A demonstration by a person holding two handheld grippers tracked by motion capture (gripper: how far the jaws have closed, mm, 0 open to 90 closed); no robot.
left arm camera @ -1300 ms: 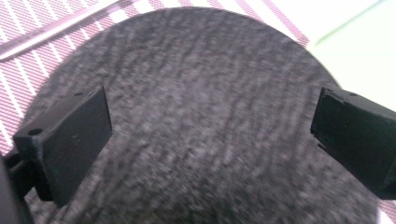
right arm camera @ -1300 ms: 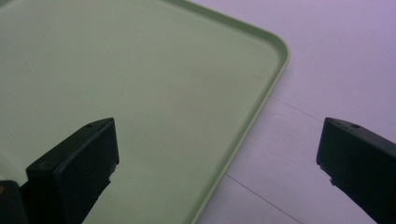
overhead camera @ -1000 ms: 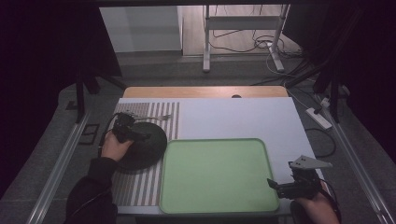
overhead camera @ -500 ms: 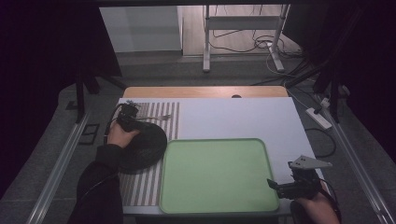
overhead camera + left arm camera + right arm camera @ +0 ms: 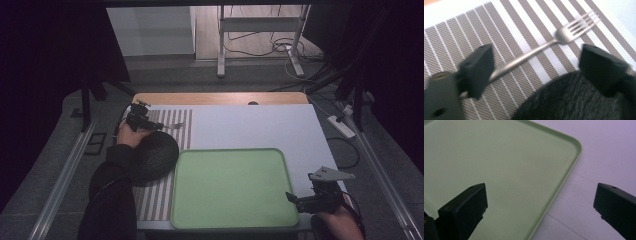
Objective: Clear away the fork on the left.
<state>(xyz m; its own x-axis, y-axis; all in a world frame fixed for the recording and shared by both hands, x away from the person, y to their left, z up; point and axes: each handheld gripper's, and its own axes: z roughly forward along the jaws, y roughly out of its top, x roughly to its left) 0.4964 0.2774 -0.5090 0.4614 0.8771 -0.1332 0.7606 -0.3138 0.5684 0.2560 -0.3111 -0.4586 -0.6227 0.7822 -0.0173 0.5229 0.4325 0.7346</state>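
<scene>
A metal fork (image 5: 544, 47) lies slantwise on the striped placemat (image 5: 454, 42), tines toward the far right. My left gripper (image 5: 536, 67) hovers low over it. Its jaws have just been closing but still stand apart, with the fork's handle running between them and under the left jaw. A dark round plate (image 5: 564, 102) sits just under the right jaw. From above, the left gripper (image 5: 150, 123) is at the mat's far end beside the fork (image 5: 172, 125) and beyond the plate (image 5: 150, 156). My right gripper (image 5: 540, 205) stands wide open over the green tray's corner (image 5: 556, 195); from above this gripper (image 5: 295, 200) sits at the tray's (image 5: 232, 187) near right.
A white sheet (image 5: 260, 125) covers the table right of the placemat (image 5: 155, 200). A wooden table edge (image 5: 220, 97) runs along the far side. A power strip (image 5: 341, 126) and cables lie on the floor to the right.
My left gripper has moved off the dark plate toward the far end of the placemat, up to the fork. The right gripper has stayed put.
</scene>
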